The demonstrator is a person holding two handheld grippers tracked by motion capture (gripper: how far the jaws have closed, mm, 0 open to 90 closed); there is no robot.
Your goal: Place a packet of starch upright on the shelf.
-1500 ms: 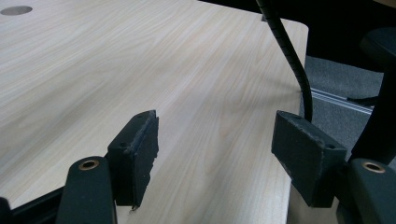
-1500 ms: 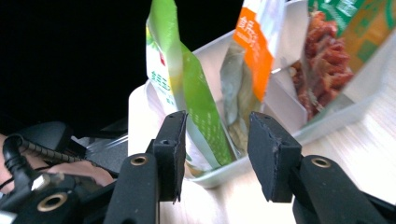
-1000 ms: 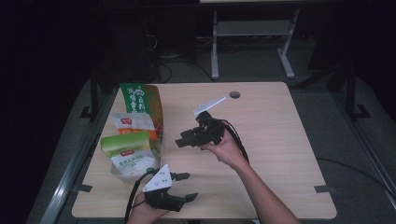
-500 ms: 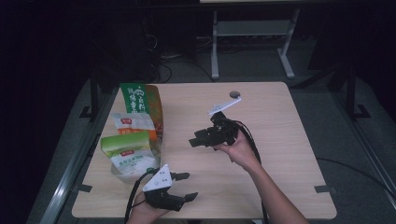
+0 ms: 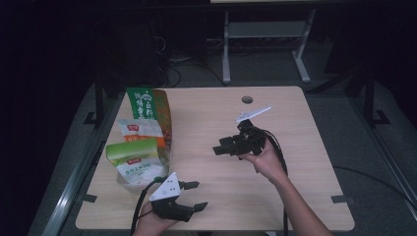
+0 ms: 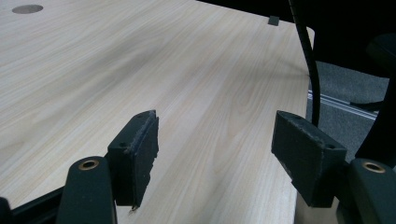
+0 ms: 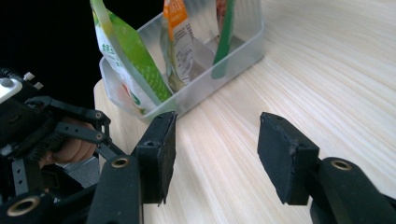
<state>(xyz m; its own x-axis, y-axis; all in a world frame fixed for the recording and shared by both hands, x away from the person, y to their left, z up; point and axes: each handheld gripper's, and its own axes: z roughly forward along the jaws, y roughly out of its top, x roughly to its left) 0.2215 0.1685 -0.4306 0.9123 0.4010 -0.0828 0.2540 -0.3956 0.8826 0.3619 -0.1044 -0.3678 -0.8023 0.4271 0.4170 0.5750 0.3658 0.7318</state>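
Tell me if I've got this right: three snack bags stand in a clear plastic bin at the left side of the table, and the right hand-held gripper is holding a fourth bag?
Not quite. The right hand-held gripper holds nothing: in the right gripper view its jaws, which have just been opening, stand apart over bare table. The three snack bags do stand in the clear plastic bin at the table's left side.

Left gripper sits low at the near edge, its jaws spread wide and empty, pointing toward the person's right; the left hand grips it from below. Right gripper is held above mid-table by the right hand, forearm reaching in diagonally from the bottom; its jaws have just been opening, with nothing between them, and point leftward.
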